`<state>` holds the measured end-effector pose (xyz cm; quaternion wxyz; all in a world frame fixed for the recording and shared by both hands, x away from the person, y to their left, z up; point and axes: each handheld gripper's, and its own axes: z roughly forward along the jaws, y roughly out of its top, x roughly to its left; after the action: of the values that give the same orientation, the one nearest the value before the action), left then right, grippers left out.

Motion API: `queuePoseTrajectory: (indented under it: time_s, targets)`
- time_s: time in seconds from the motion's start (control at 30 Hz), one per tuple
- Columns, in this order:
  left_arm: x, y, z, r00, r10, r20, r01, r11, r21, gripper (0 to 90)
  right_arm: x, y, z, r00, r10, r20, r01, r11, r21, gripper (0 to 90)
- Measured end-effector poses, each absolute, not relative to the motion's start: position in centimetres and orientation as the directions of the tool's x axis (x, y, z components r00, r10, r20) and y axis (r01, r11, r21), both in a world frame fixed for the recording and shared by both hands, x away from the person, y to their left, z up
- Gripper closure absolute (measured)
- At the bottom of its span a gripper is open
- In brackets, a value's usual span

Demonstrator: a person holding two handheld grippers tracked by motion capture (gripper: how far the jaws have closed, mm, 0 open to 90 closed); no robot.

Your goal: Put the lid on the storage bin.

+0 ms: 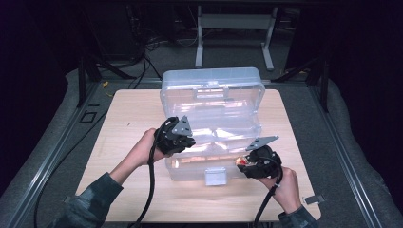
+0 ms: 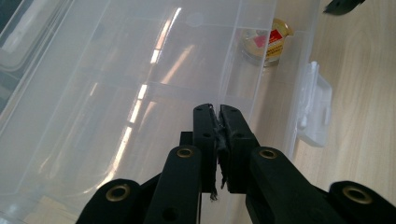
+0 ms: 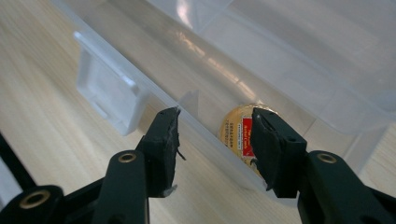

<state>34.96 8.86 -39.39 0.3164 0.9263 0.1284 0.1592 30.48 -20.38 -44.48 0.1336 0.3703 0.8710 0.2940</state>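
Observation:
A clear plastic box (image 1: 190,173) stands open on the wooden table, its lid (image 1: 211,90) tipped back. A round gold tin (image 3: 236,128) with a red label lies inside at the front right corner (image 2: 267,41). My right gripper (image 3: 215,123) hovers just above that corner (image 1: 244,164) with its jaws apart. One jaw is outside the front wall, the other over the tin, and neither pad presses on it. My left gripper (image 2: 217,112) is shut on nothing and hangs over the left part of the box (image 1: 187,142).
A white latch (image 1: 215,175) hangs from the middle of the box's front wall, between the two grippers (image 3: 105,88). Bare table (image 1: 128,123) lies left, right and in front of the box. Cables trail back from both grippers.

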Motion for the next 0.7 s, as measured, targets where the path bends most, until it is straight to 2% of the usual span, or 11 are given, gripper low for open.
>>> queuePoseTrajectory:
  time_s: [0.37, 0.7]
  targets:
    - [34.8, 8.9, -39.6, 0.924, 0.332, 0.189, 0.151, -0.772, 0.618, 85.8, 30.5, -25.0, -42.5, -0.605, 0.796, 0.032, 0.607, 0.435, 0.665, 51.0]
    - [34.3, 8.8, -39.8, 0.918, 0.339, 0.208, 0.149, -0.777, 0.612, 84.4, 31.5, -27.1, -39.5, -0.575, 0.816, 0.057, 0.562, 0.344, 0.752, 51.7]
